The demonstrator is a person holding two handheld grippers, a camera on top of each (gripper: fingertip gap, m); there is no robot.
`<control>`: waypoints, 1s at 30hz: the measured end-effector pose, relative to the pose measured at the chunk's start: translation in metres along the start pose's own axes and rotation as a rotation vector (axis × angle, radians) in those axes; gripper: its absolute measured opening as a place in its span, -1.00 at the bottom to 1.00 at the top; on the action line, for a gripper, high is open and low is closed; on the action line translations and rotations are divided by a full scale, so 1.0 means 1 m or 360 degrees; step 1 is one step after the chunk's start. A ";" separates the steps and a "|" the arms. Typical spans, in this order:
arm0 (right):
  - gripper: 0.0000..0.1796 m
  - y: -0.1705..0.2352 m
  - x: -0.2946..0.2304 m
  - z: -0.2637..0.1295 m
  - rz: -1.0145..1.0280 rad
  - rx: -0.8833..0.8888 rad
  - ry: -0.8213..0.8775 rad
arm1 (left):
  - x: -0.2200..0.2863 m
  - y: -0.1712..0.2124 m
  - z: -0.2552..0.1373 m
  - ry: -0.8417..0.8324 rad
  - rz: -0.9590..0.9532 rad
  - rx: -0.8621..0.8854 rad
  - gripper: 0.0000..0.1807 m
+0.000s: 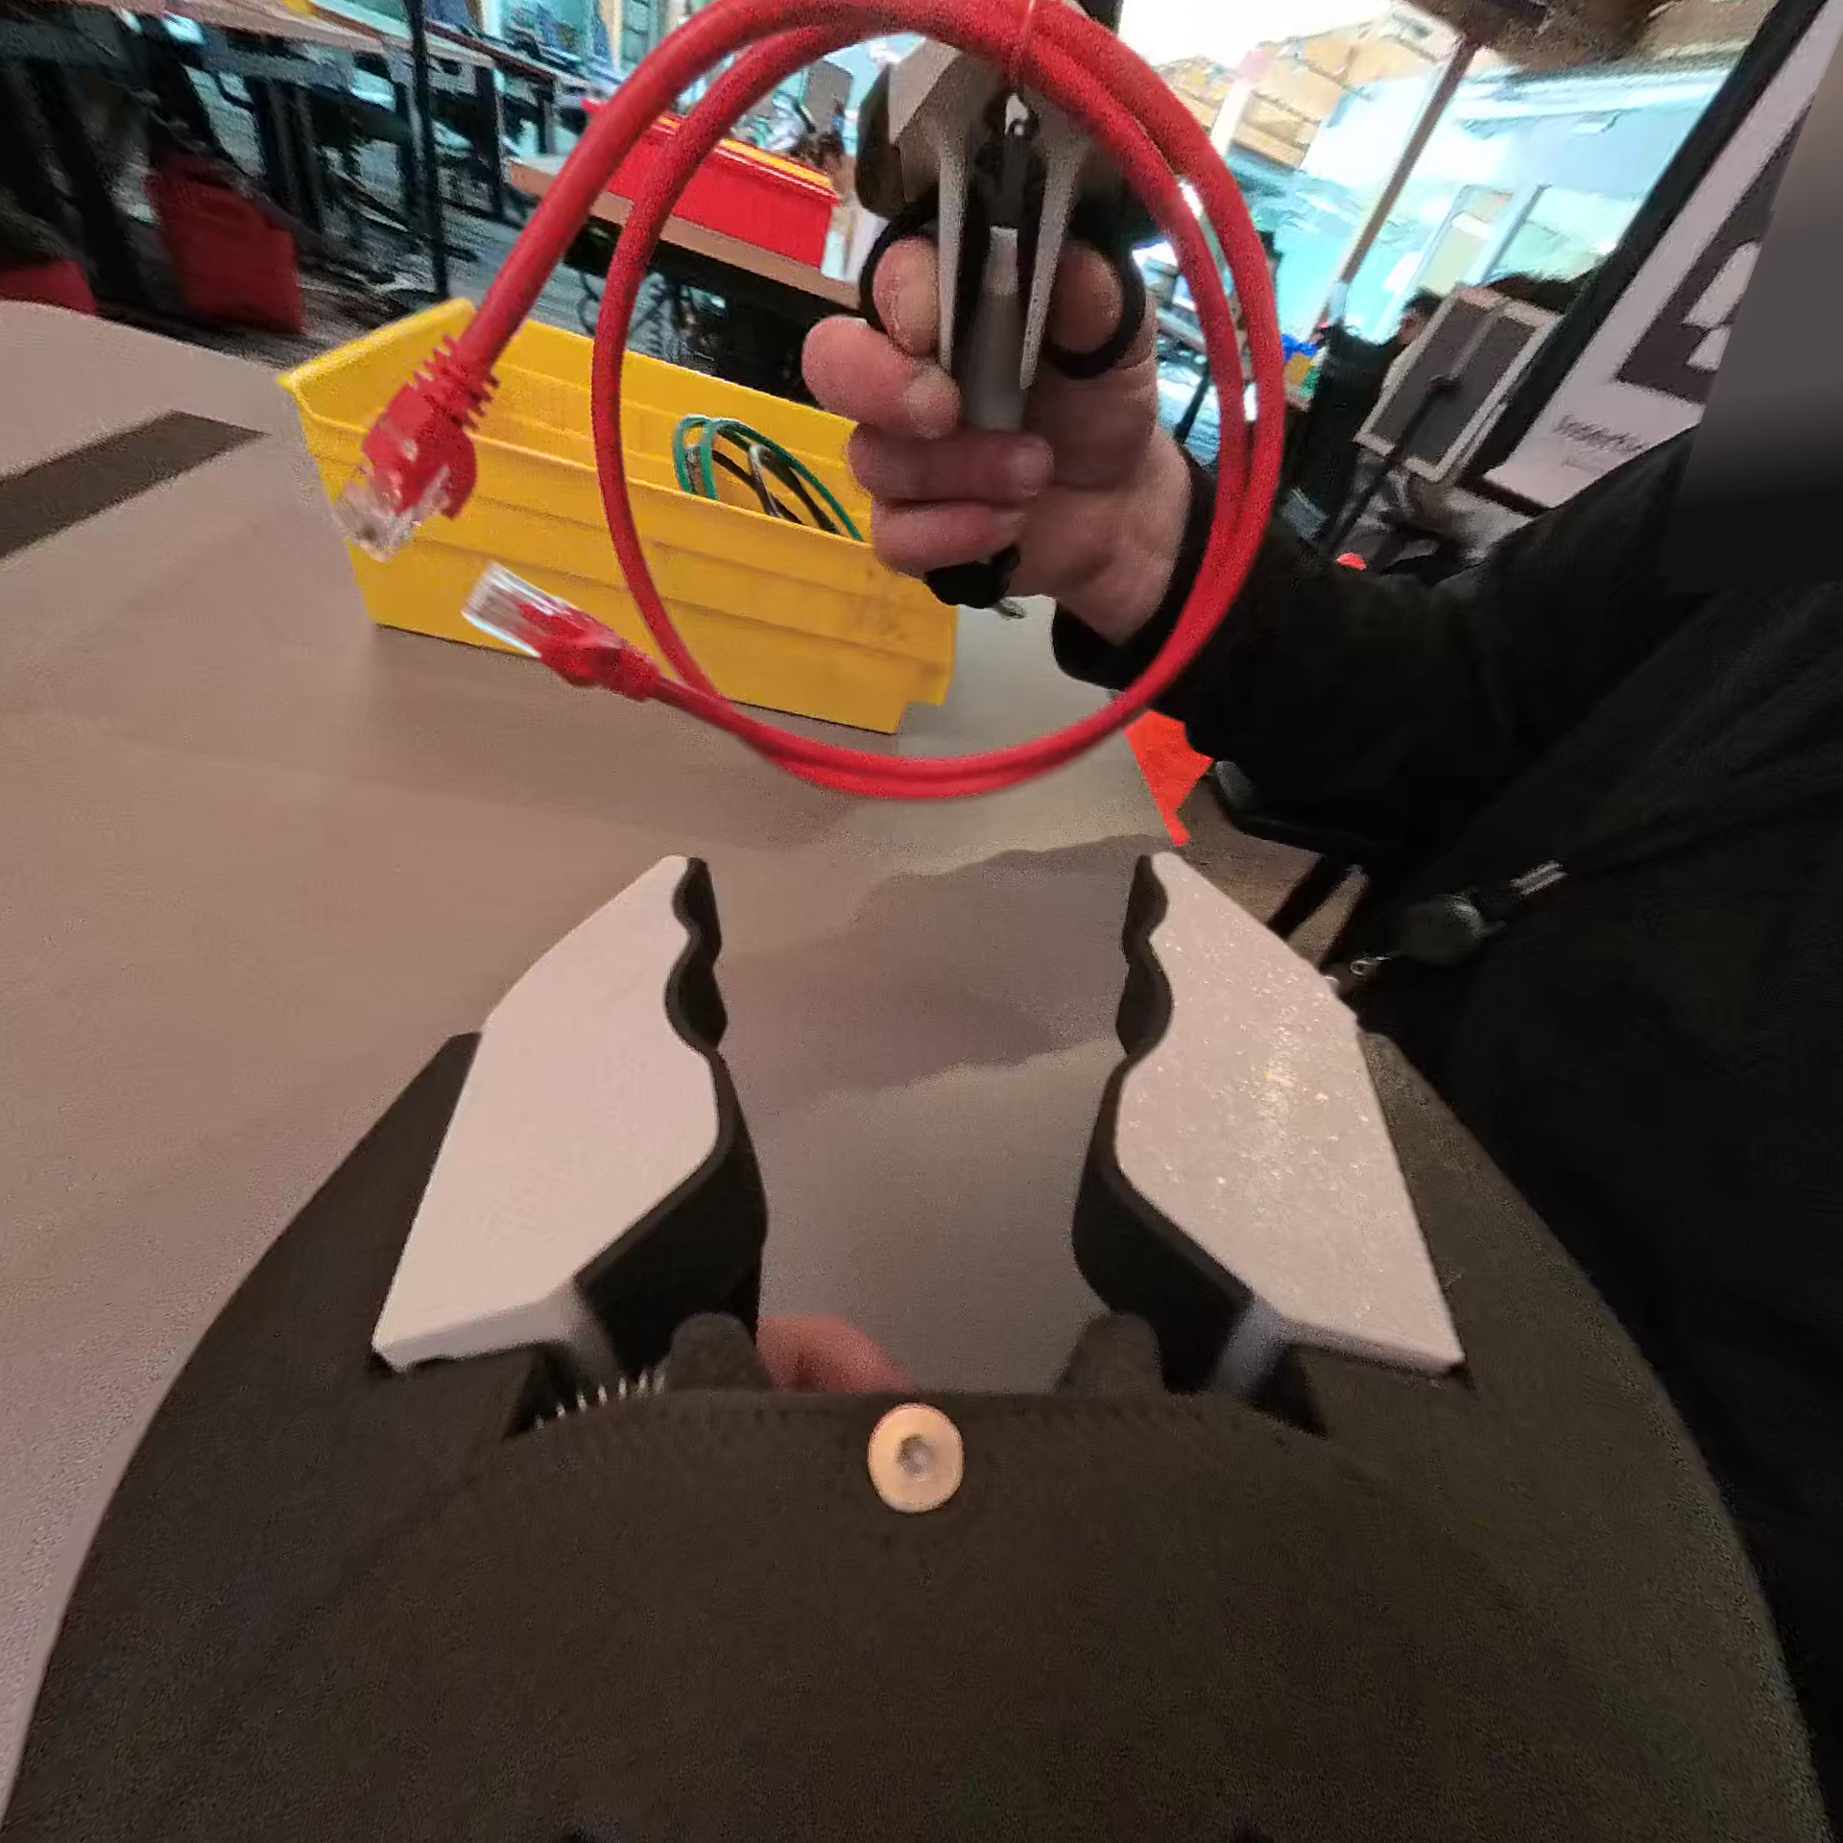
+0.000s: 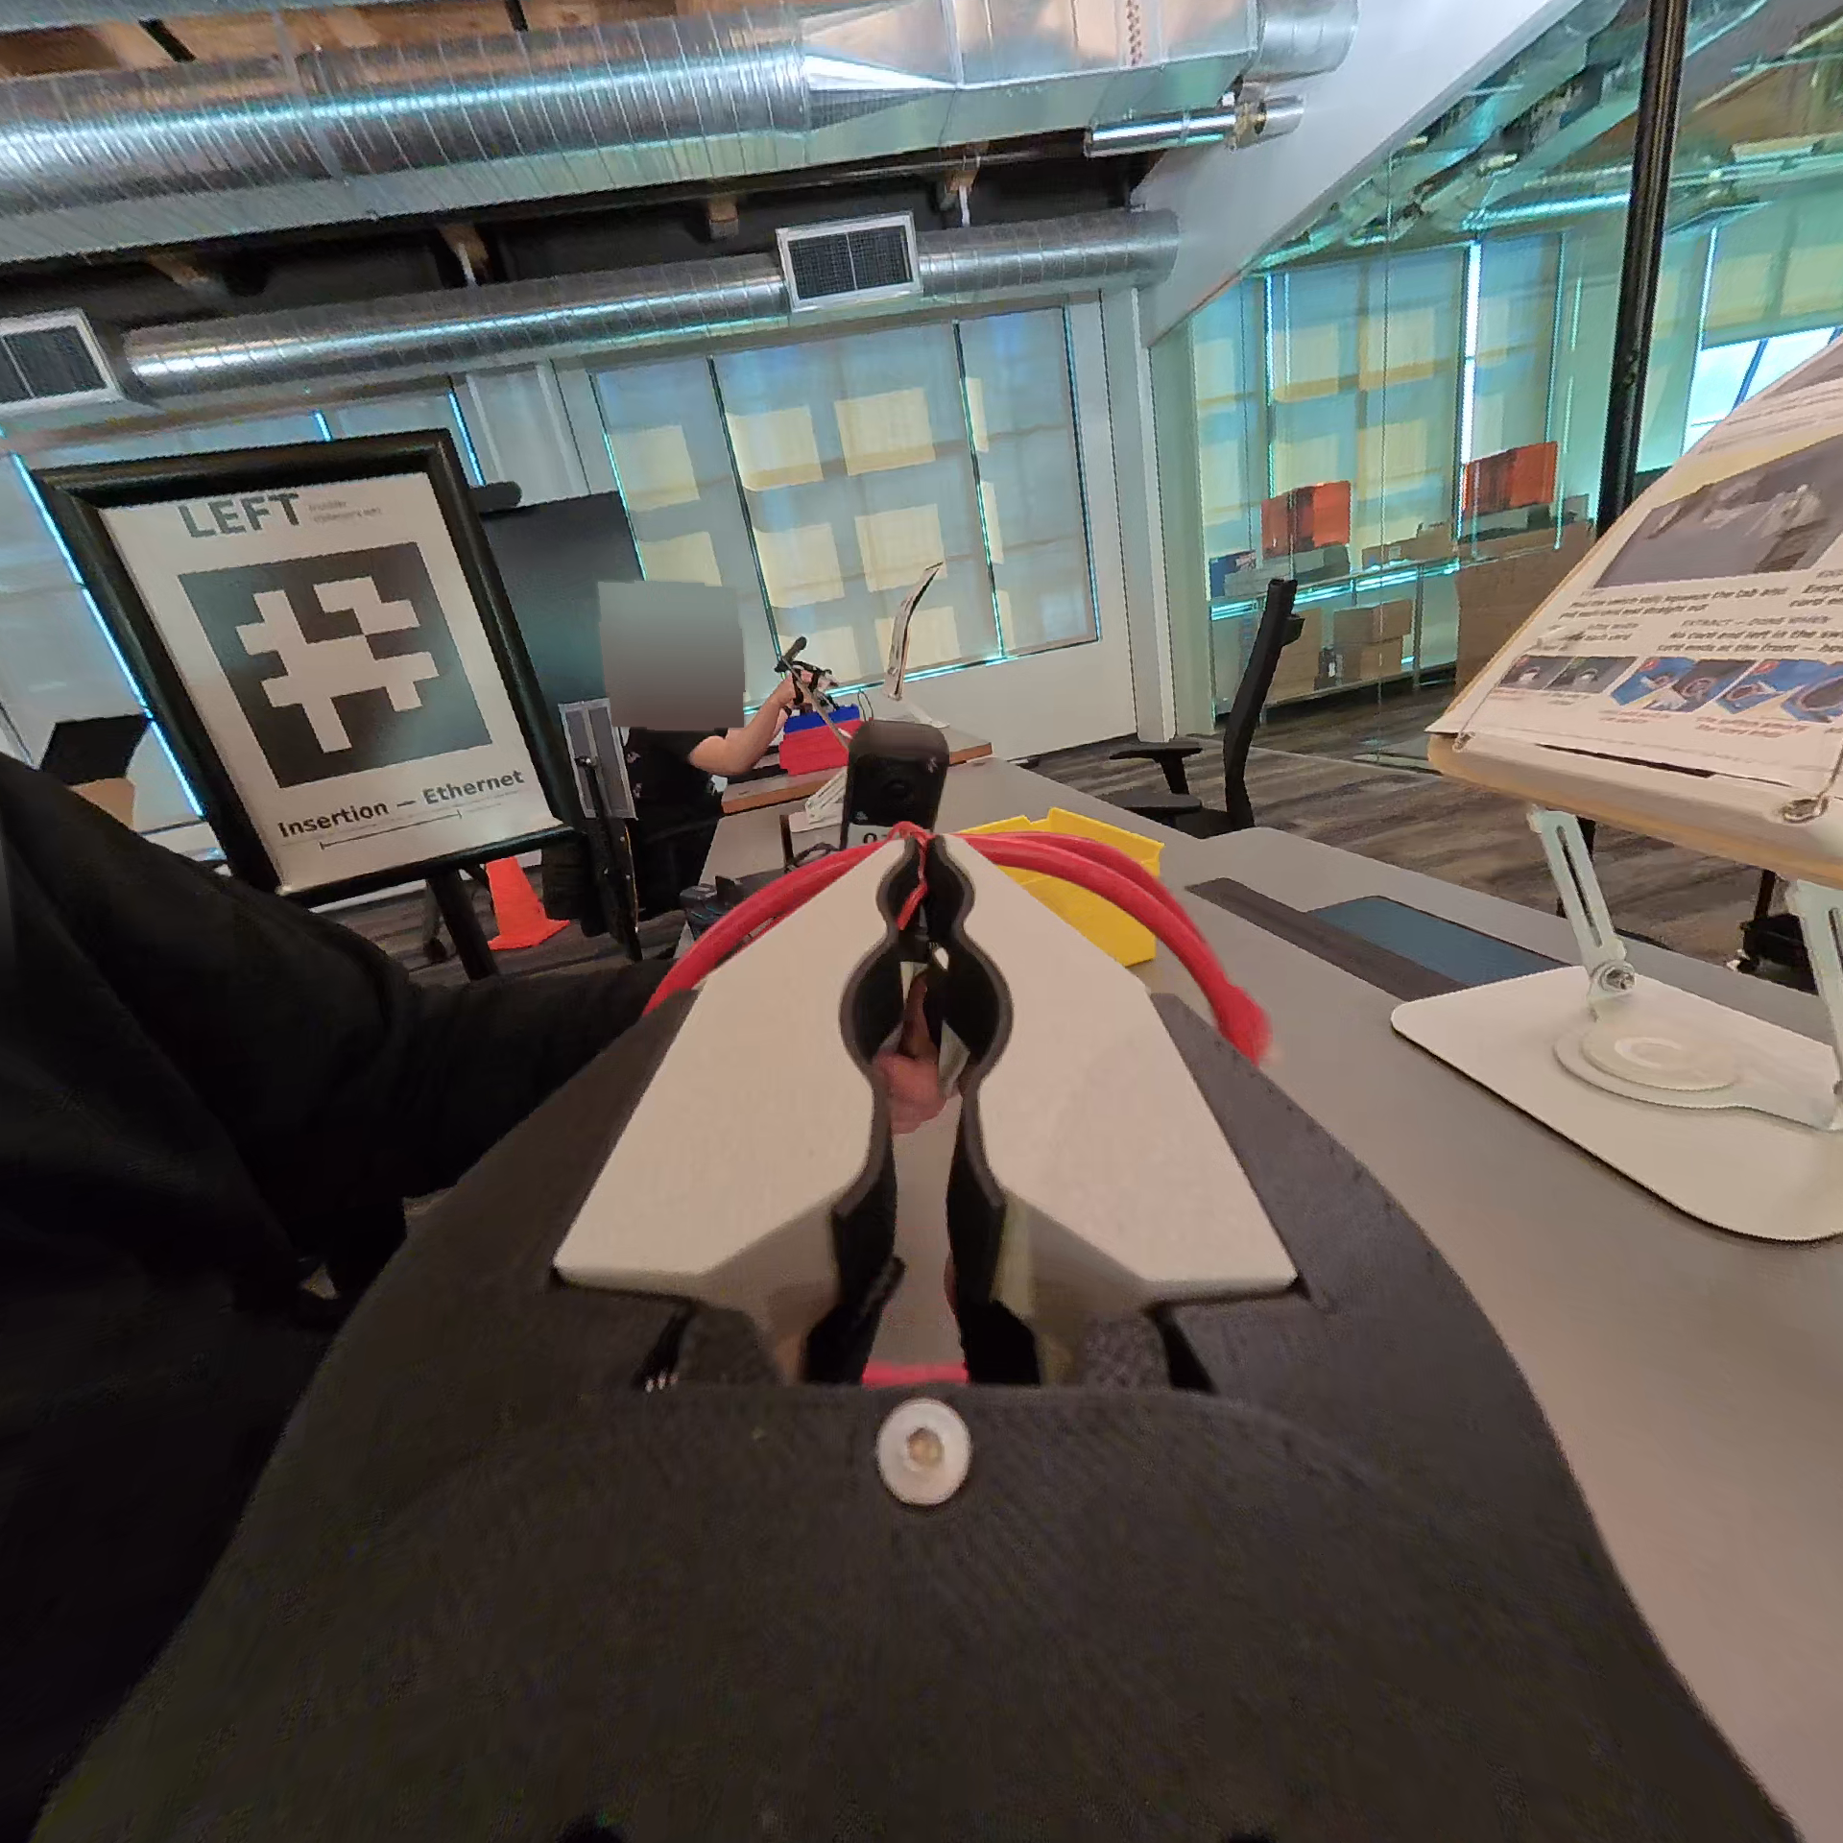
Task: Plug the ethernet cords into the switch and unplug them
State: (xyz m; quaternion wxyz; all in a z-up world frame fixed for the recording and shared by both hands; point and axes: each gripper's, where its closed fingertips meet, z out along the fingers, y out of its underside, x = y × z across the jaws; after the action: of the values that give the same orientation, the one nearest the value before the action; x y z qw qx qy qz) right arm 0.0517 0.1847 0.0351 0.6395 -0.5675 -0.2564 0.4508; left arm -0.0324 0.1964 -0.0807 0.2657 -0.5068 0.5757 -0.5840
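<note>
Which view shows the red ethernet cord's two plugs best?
The left wrist view. There the coiled red ethernet cord hangs from the right gripper, and both clear plugs show in front of the yellow bin. In the right wrist view the fingers hide most of the coil; neither plug shows clearly.

This is an open-plan workshop or lab inside an industrial-style building. Bare silver ducts (image 2: 449,329) and a vent grille (image 2: 848,261) run under an unfinished ceiling, and tall windows (image 2: 848,499) and glass partitions (image 2: 1496,449) line the far side. Long grey tables (image 1: 249,898) serve as workbenches — one carries a yellow parts bin (image 1: 638,558) holding coiled cables. A framed poster with a black-and-white marker (image 2: 319,658) stands on an easel, an instruction sheet rests on a tilted stand (image 2: 1646,1047), and an office chair (image 2: 1227,718) sits nearby. Another person (image 2: 688,768) works at a farther table — beside red and blue bins (image 2: 813,743).
</note>
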 end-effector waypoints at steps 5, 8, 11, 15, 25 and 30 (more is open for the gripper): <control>-1.00 0.001 -0.009 0.002 0.0037 -0.0019 -0.0092 | -0.030 -0.013 -0.005 -0.0358 0.0129 0.0062 -0.10; -1.00 0.016 -0.013 0.006 0.0074 -0.0132 -0.0147 | -0.030 -0.033 -0.001 -0.0496 0.0287 0.0095 -0.02; -1.00 0.031 -0.016 0.010 0.0122 -0.0217 -0.0199 | -0.021 -0.043 0.007 -0.0552 0.0448 0.0043 0.07; -1.00 0.047 -0.022 0.017 0.0186 -0.0278 -0.0267 | -0.010 -0.031 0.019 -0.0540 0.0596 -0.0209 0.08; -1.00 0.072 -0.044 0.042 0.0287 -0.0379 -0.0498 | 0.001 -0.008 0.030 -0.0373 0.0587 -0.0228 -0.16; -1.00 0.079 -0.051 0.054 0.0324 -0.0407 -0.0619 | 0.006 0.008 0.024 -0.0284 0.0511 -0.0230 -0.66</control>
State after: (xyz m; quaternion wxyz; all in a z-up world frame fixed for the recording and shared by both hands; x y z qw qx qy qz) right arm -0.0399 0.1636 -0.0194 0.4525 -0.5691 -0.3711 0.5775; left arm -0.0155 0.1795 -0.0905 0.3684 -0.4759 0.6637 -0.4441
